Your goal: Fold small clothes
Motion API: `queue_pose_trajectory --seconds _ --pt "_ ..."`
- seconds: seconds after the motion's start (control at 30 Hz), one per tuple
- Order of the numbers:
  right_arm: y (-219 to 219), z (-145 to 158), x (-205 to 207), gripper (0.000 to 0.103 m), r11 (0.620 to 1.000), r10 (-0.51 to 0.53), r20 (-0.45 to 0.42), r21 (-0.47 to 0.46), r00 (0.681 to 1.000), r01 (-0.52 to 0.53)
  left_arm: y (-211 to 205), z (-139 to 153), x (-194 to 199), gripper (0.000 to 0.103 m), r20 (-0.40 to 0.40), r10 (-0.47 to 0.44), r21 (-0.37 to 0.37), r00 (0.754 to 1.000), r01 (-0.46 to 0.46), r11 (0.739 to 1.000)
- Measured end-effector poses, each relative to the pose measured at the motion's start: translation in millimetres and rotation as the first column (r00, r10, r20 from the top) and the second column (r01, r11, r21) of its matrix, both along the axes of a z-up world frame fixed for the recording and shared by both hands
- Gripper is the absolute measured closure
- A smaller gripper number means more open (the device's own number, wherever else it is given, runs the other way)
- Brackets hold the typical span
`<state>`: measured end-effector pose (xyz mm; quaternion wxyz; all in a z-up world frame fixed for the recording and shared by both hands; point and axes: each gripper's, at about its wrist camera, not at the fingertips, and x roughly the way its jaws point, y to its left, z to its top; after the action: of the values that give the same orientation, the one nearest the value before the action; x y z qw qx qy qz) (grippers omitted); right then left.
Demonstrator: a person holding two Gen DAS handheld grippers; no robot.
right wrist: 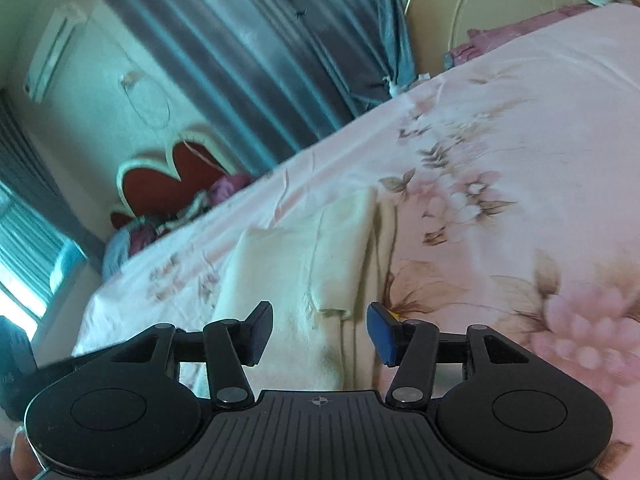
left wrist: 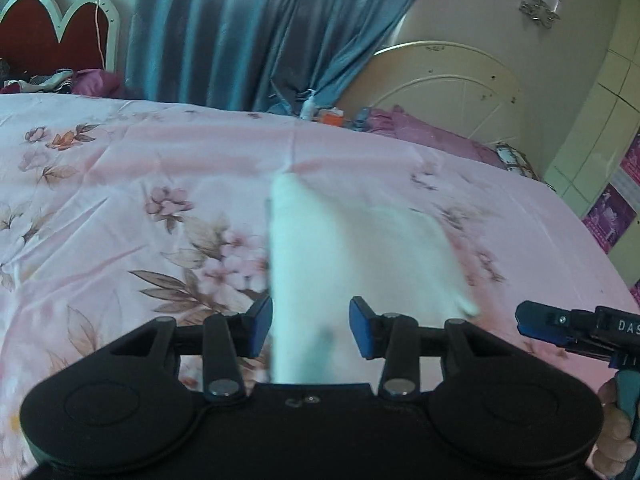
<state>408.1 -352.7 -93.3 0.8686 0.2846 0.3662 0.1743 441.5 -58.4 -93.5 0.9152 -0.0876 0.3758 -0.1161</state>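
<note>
A small white garment [left wrist: 352, 248] lies folded on the pink floral bedsheet [left wrist: 120, 200]. It is blurred in the left wrist view. My left gripper [left wrist: 310, 330] is open just above its near edge, with its fingers apart on either side of the cloth. In the right wrist view the same cream-white garment [right wrist: 304, 272] shows folded layers. My right gripper [right wrist: 320, 332] is open over its near end, holding nothing. The right gripper also shows in the left wrist view [left wrist: 576, 330] at the right, beside the garment.
Blue curtains [left wrist: 248, 32] hang behind the bed. A red heart-shaped headboard [left wrist: 56, 28] with piled clothes stands at the far left. A cream headboard [left wrist: 448, 88] and purple pillows [left wrist: 432, 132] are at the far right. Small bottles [left wrist: 320, 112] sit at the bed's far edge.
</note>
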Motion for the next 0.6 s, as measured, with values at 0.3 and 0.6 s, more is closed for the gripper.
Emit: queue_pose_trajectory --seconds 0.3,0.6 --pt "18 -33 26 0.050 1.000 0.014 -0.111 0.000 0.994 -0.014 15 -33 14 0.062 -0.076 -0.039 0.025 0.996 0.041 0.999" --pt "30 -34 38 0.064 1.000 0.005 -0.118 -0.028 0.993 -0.008 16 -40 17 0.062 -0.074 -0.083 0.023 0.994 0.085 0.996"
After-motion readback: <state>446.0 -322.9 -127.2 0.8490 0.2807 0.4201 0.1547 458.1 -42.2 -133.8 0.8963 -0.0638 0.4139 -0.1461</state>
